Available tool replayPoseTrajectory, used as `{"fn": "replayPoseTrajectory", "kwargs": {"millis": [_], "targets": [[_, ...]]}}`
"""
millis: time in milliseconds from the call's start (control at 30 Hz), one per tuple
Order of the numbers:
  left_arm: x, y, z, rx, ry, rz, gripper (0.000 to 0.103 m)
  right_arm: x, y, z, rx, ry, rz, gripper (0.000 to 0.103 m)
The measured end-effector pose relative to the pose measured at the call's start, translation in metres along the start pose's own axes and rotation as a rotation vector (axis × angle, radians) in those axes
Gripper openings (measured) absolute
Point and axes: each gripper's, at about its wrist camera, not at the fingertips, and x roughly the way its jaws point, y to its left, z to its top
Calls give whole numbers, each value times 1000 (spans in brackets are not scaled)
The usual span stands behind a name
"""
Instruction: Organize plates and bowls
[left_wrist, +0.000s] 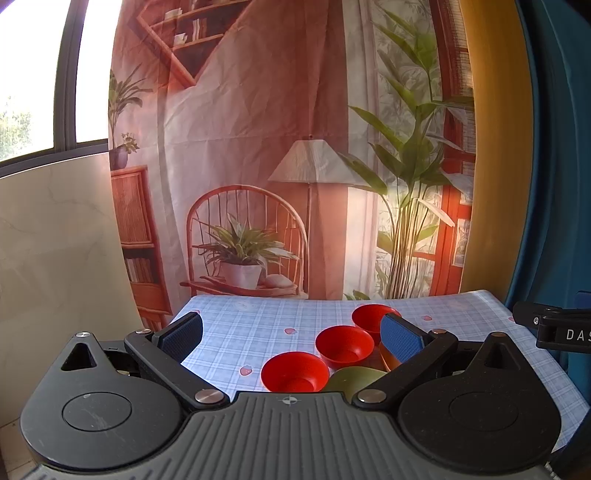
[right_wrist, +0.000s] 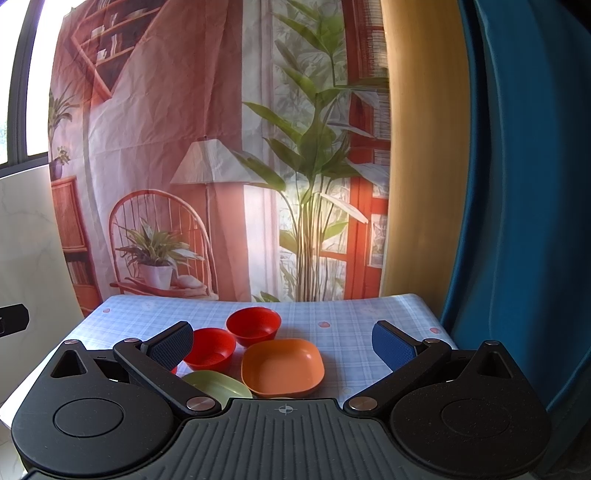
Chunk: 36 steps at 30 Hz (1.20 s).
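Left wrist view: my left claw (left_wrist: 291, 334) stands wide and holds nothing, hovering short of the dishes. Three red bowls sit singly in a diagonal row on the table (left_wrist: 236, 317): near bowl (left_wrist: 294, 372), middle bowl (left_wrist: 344, 347), far bowl (left_wrist: 371, 317). A green dish (left_wrist: 351, 380) lies just right of the near bowl, and an orange dish (left_wrist: 388, 358) is mostly hidden behind the right finger. Nothing is stacked; I judge the sorting not yet begun. The other tool's black tip (left_wrist: 546, 321) shows at the right edge.

Right wrist view: my right claw (right_wrist: 282, 343) is likewise wide and empty. The orange dish (right_wrist: 282, 367) sits nearest, the green dish (right_wrist: 218, 384) to its left, two red bowls (right_wrist: 210, 349) (right_wrist: 253, 325) beyond. The printed backdrop (right_wrist: 184, 147) hangs behind the table's far edge; nothing blocks the approach.
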Motion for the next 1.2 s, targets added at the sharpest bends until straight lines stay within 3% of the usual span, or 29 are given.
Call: {"fn": "replayPoseTrajectory", "kwargs": {"millis": [1200], "targets": [[-1,-1,-2,2,0,-3,103,0,0,1,-2,1,-2,103]]}}
